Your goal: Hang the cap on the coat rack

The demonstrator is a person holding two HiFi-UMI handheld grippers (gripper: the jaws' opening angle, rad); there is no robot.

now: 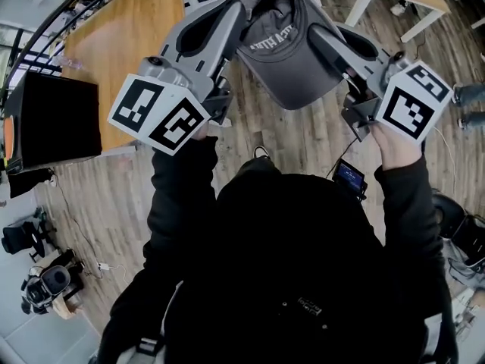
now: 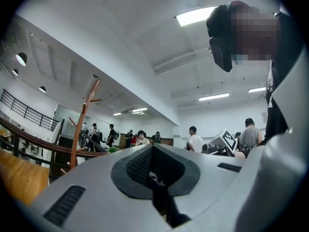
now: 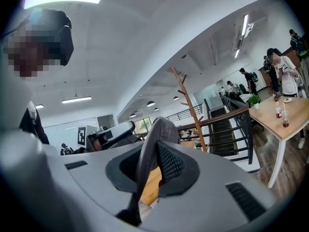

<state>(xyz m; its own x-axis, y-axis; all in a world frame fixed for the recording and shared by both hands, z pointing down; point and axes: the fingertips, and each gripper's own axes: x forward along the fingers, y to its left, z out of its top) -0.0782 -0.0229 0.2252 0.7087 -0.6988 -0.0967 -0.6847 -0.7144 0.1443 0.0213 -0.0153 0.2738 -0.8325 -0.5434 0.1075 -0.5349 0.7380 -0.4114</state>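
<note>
A grey cap (image 1: 284, 48) with white lettering hangs upside down between my two grippers, high in the head view. My left gripper (image 1: 239, 10) is shut on the cap's left edge; in the left gripper view a dark strip of fabric (image 2: 161, 199) sits pinched between its closed jaws. My right gripper (image 1: 321, 35) is shut on the cap's right edge. In the right gripper view that grey cap edge (image 3: 153, 139) stands upright between the pads. The wooden coat rack (image 2: 82, 122) with upward pegs stands some way ahead, and the same coat rack (image 3: 189, 108) shows by a railing.
A long wooden table (image 1: 125, 48) lies to the left, with a black panel (image 1: 57, 120) beside it. Another light table (image 3: 285, 122) with bottles stands at the right. A dark stair railing (image 3: 227, 124) runs behind the rack. Several people stand in the background. Camera gear (image 1: 49, 283) lies on the floor.
</note>
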